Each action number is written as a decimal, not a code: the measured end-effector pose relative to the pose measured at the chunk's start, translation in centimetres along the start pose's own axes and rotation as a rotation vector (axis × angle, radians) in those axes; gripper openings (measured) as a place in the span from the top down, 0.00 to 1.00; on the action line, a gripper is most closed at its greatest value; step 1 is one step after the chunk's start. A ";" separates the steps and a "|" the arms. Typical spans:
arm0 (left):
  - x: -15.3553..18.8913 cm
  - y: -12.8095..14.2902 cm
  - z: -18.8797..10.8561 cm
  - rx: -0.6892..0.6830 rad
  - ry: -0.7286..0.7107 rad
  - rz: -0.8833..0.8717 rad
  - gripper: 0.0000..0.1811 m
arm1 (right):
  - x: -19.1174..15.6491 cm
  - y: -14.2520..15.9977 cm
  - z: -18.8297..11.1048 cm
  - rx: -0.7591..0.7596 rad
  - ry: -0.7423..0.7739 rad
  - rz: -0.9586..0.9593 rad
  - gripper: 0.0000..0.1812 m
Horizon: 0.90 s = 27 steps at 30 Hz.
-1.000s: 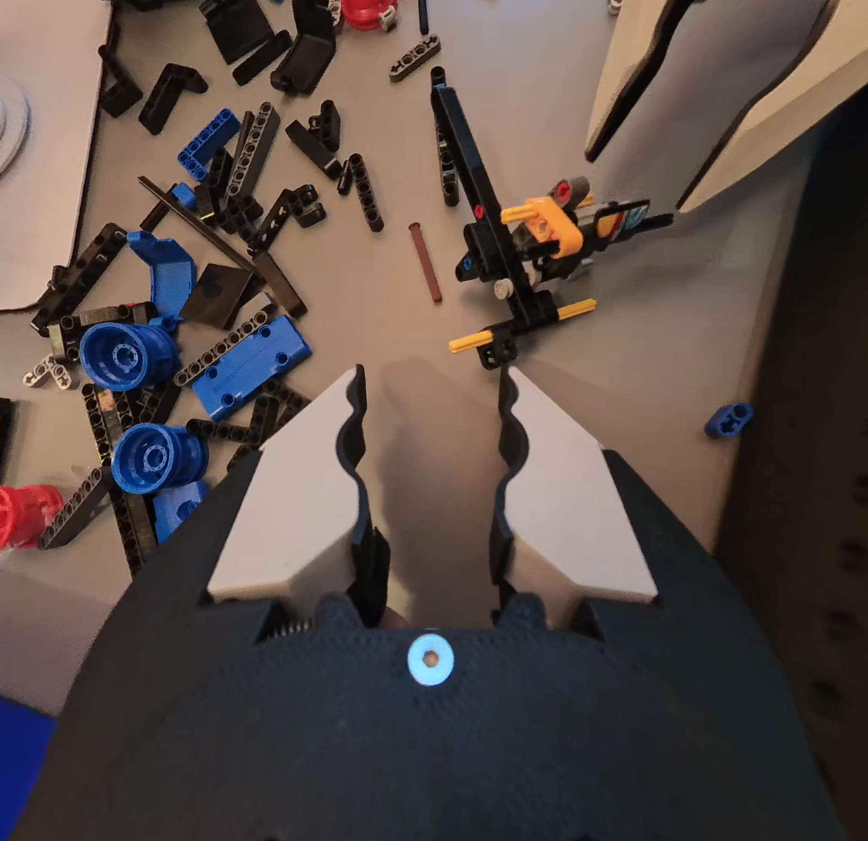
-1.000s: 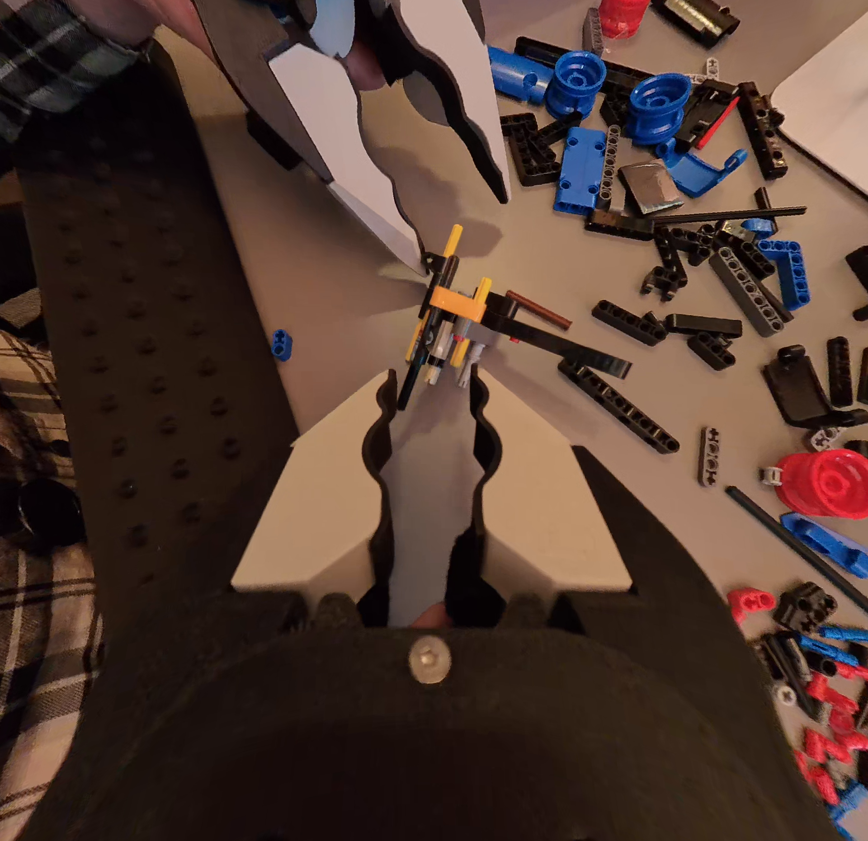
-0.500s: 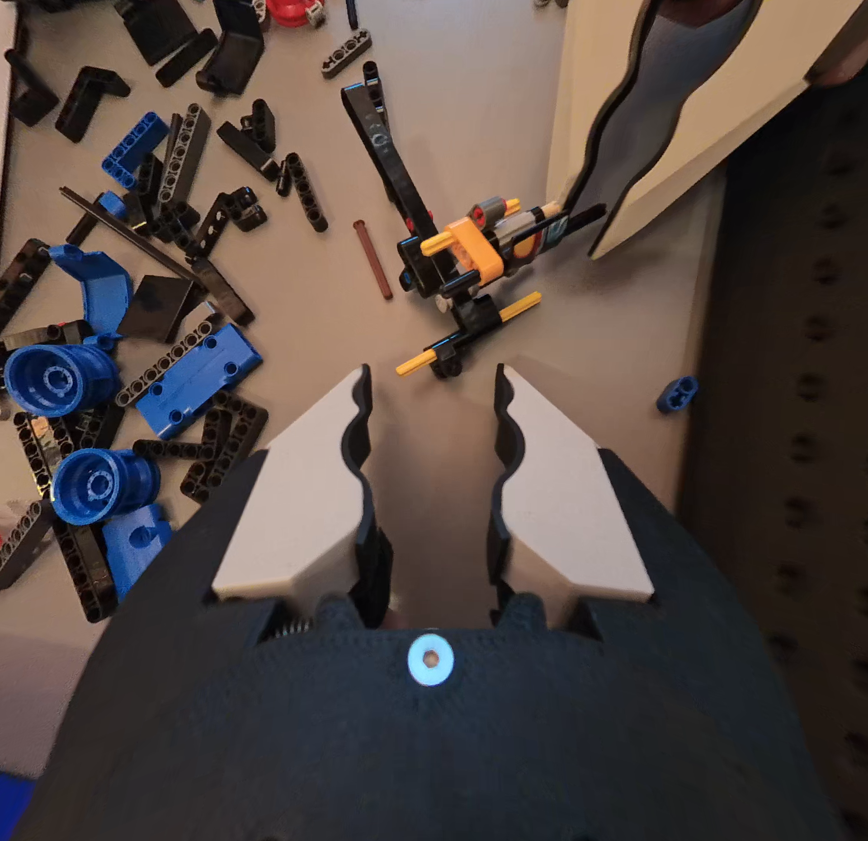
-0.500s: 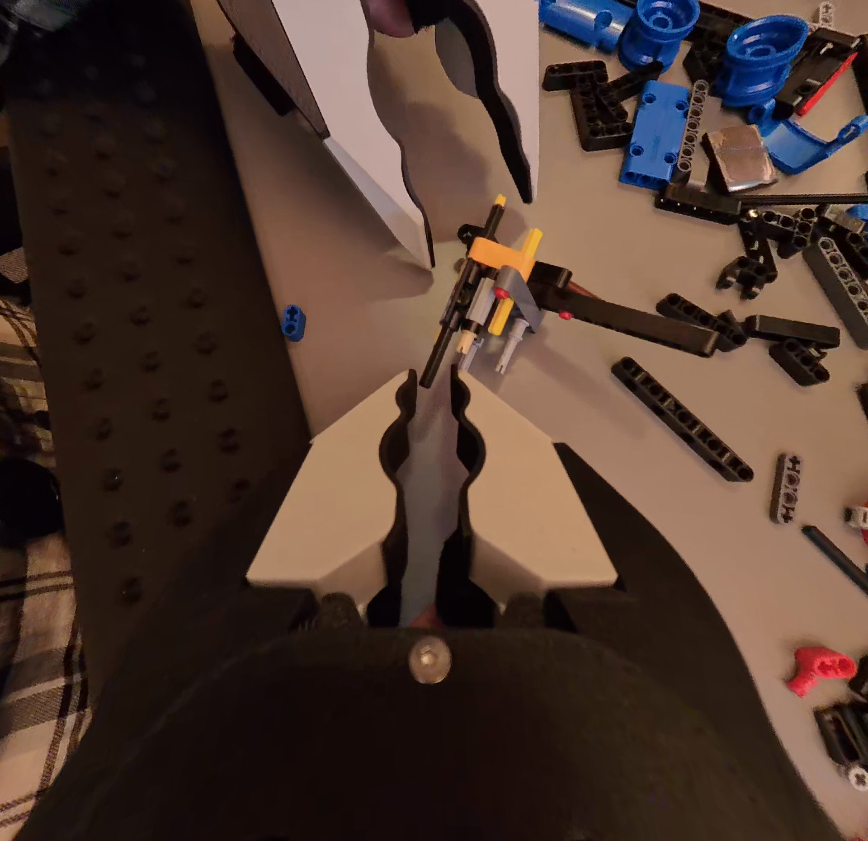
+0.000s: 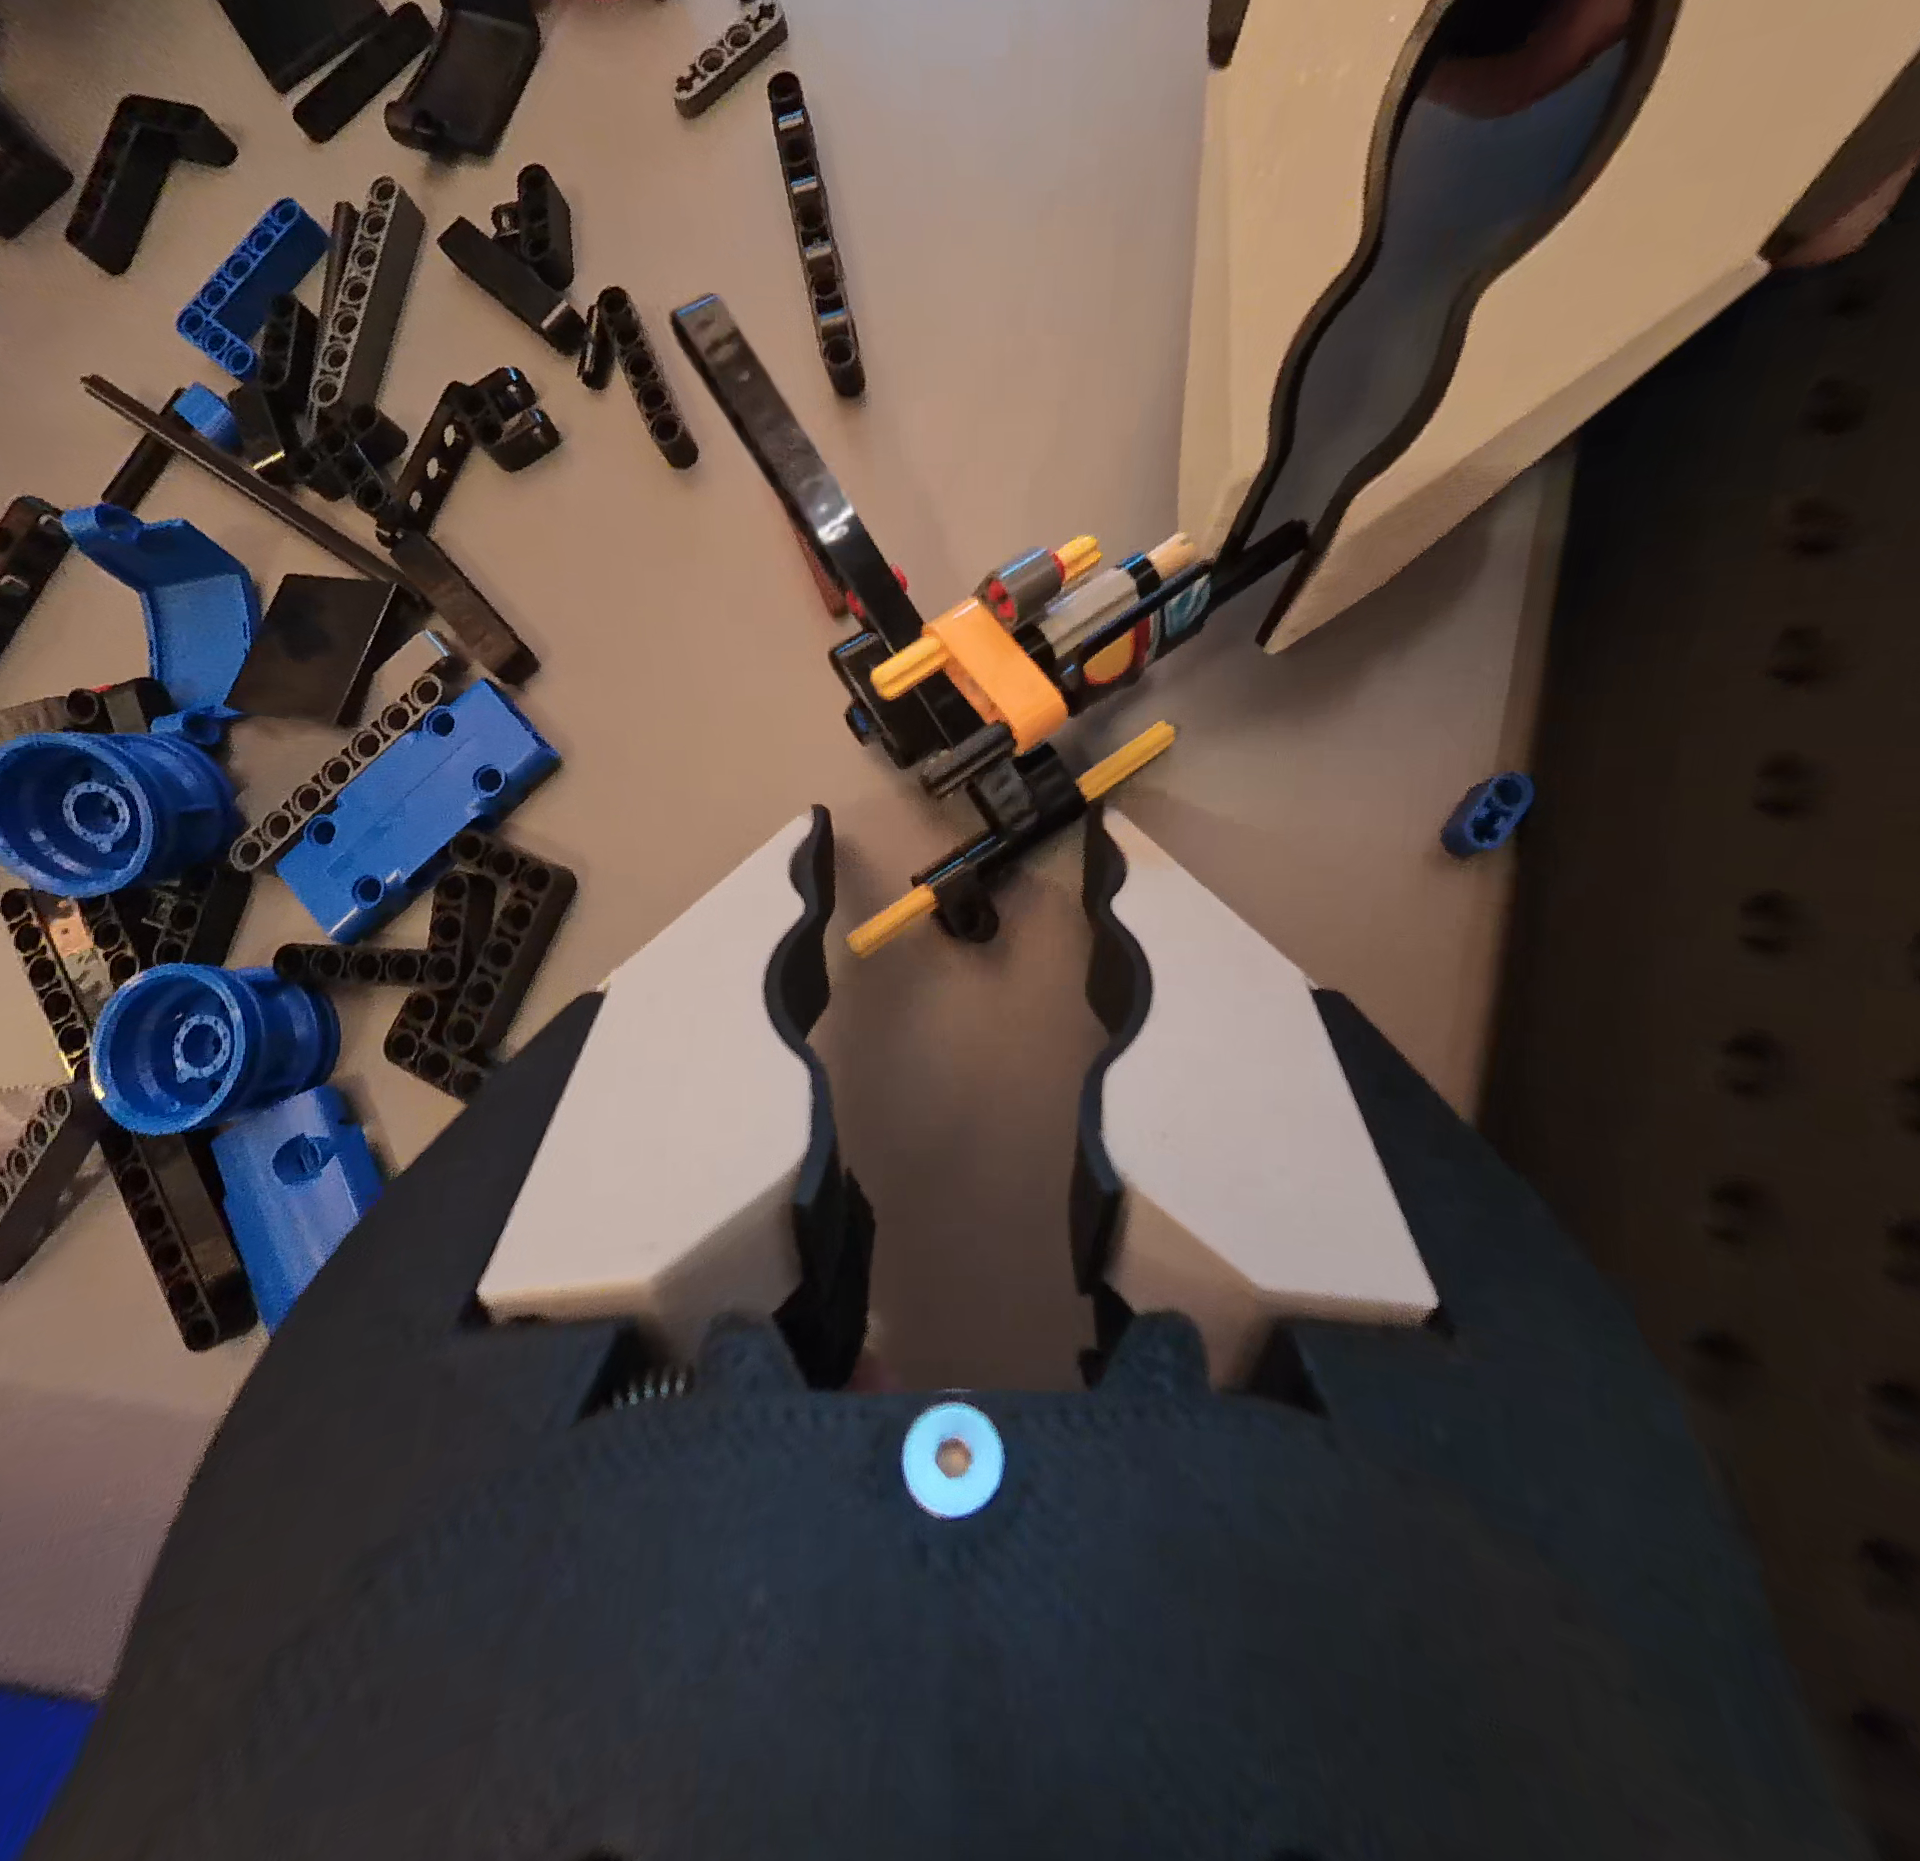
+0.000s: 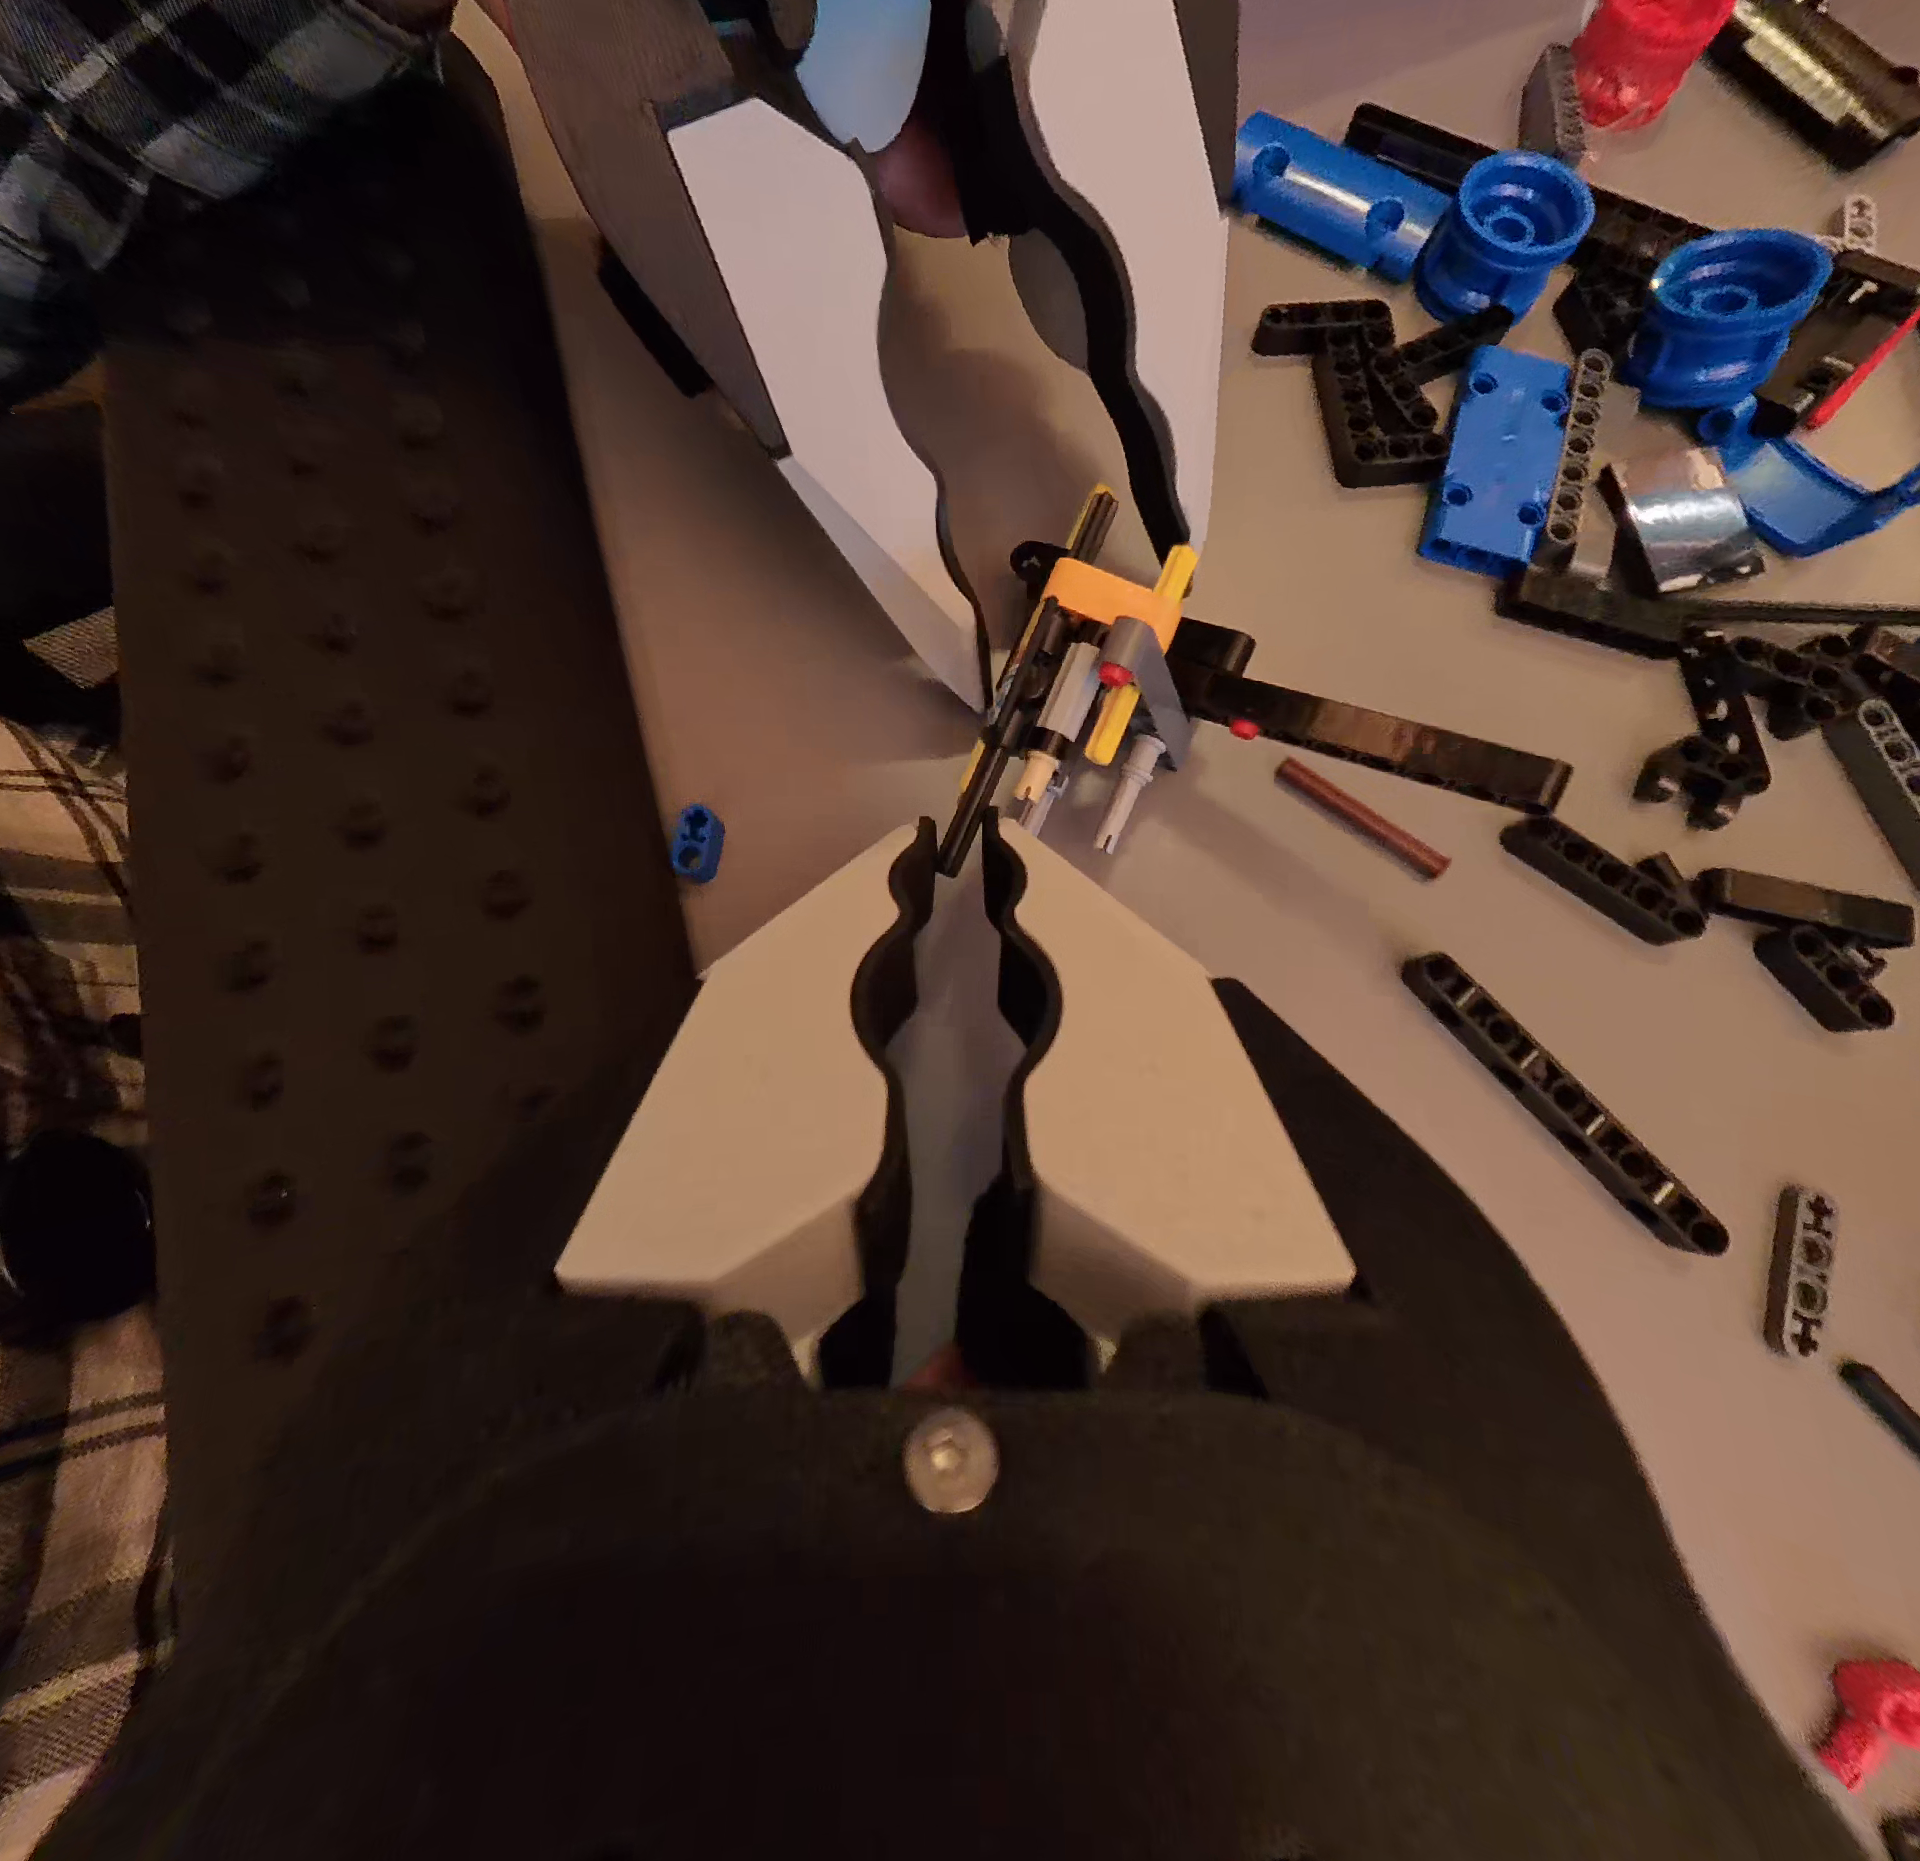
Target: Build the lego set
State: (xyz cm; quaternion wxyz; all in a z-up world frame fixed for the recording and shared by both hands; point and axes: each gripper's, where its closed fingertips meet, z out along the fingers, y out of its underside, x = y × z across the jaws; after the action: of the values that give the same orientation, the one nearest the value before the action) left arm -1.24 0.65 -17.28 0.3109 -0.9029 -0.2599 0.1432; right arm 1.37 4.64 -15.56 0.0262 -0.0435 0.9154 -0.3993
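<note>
The partly built lego assembly (image 5: 987, 668), with a black beam, an orange connector and yellow axles, lies on the grey table (image 5: 987, 201). It also shows in the right wrist view (image 6: 1112, 616). My left gripper (image 5: 956, 835) is open, its fingertips on either side of the assembly's near end with the yellow axle (image 5: 904, 907). In the right wrist view the left gripper (image 6: 1081, 616) straddles the assembly from the far side. My right gripper (image 6: 958, 832) is nearly closed, pinching the tip of the thin black axle (image 6: 997, 751) that sticks out of the assembly. The right gripper (image 5: 1262, 585) shows at upper right in the left wrist view.
Loose pieces lie left of the assembly: blue wheels (image 5: 104, 814), a blue panel (image 5: 416, 803) and black beams (image 5: 816, 232). A small blue connector (image 5: 1486, 814) sits by the table edge. A dark studded mat (image 5: 1766, 980) borders the table. A brown axle (image 6: 1361, 819) and a red hub (image 6: 1652, 35) lie nearby. The gap from one gripper's tips to the other's is roughly 6 centimetres.
My right gripper narrowed and closed on the black axle tip. My left gripper moved forward until its fingertips flank the assembly's near end. The assembly turned a little.
</note>
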 end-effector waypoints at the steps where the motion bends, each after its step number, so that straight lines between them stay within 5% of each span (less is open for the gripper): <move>1: 0.0 0.1 -0.1 -0.002 0.002 -0.001 0.75 | -0.1 -0.2 0.1 0.002 -0.002 -0.005 0.97; 12: 0.4 0.2 -0.2 0.005 0.035 -0.002 0.81 | 0.0 -1.6 -0.3 0.054 0.005 0.010 0.97; 27: 0.0 -0.4 -0.6 0.047 0.012 -0.006 0.77 | 0.4 -2.0 -1.1 0.080 0.013 0.040 0.98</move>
State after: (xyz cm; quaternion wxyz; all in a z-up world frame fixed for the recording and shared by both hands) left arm -1.16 0.60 -16.56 0.3340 -0.8954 -0.2575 0.1426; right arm 0.96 4.02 -13.36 0.0299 -0.0217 0.8997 -0.4350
